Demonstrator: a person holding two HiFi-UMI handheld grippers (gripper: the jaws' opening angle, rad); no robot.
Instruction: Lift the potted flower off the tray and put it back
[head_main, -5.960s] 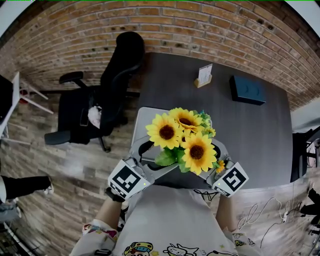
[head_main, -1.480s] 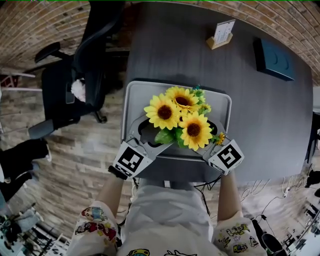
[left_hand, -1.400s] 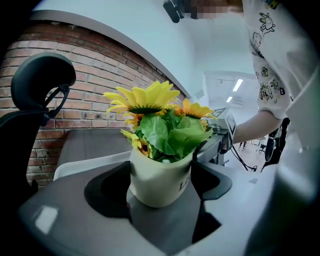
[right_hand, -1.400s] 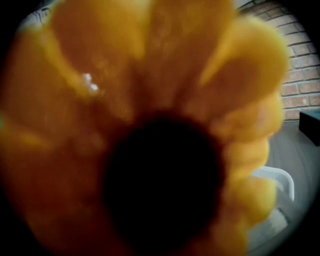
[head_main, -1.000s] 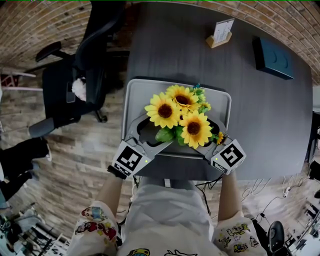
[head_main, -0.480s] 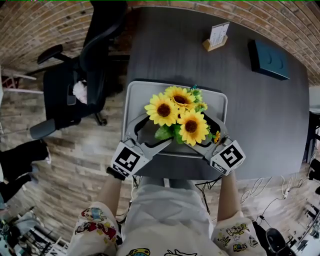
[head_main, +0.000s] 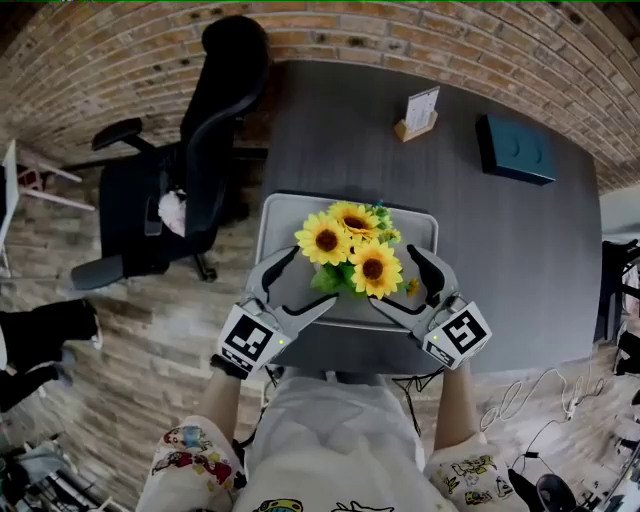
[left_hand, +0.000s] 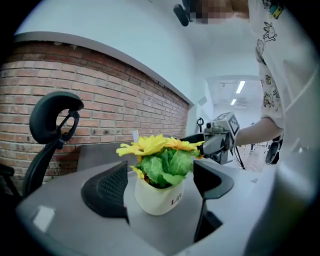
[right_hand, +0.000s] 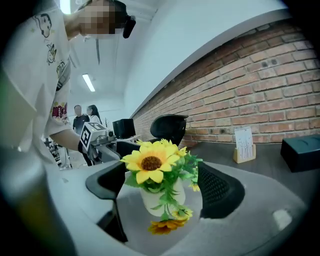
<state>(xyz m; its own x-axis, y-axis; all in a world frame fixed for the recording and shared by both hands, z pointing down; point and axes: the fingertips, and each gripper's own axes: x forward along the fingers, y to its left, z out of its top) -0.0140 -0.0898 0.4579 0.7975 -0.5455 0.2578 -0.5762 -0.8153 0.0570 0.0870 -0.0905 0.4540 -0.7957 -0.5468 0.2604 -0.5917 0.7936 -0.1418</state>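
The potted flower (head_main: 350, 245), yellow sunflowers in a white pot (left_hand: 157, 196), stands on the grey tray (head_main: 274, 207) near the table's front edge. My left gripper (head_main: 308, 278) is on its left and my right gripper (head_main: 395, 275) on its right, both a little above the tray. Each gripper's jaws have just been opening. In the left gripper view the pot sits between the wide black pads (left_hand: 106, 190) with a gap on each side. The right gripper view shows the same, pot (right_hand: 161, 200) clear of both pads (right_hand: 220, 192). Neither gripper holds anything.
The tray lies on a dark table (head_main: 340, 130). A card stand (head_main: 415, 112) and a dark box (head_main: 515, 150) sit at the back. A black office chair (head_main: 200, 150) stands left of the table, by the brick wall (head_main: 100, 70).
Both grippers have let go of the pot, spread their jaws and risen a little. The potted flower stays on the tray.
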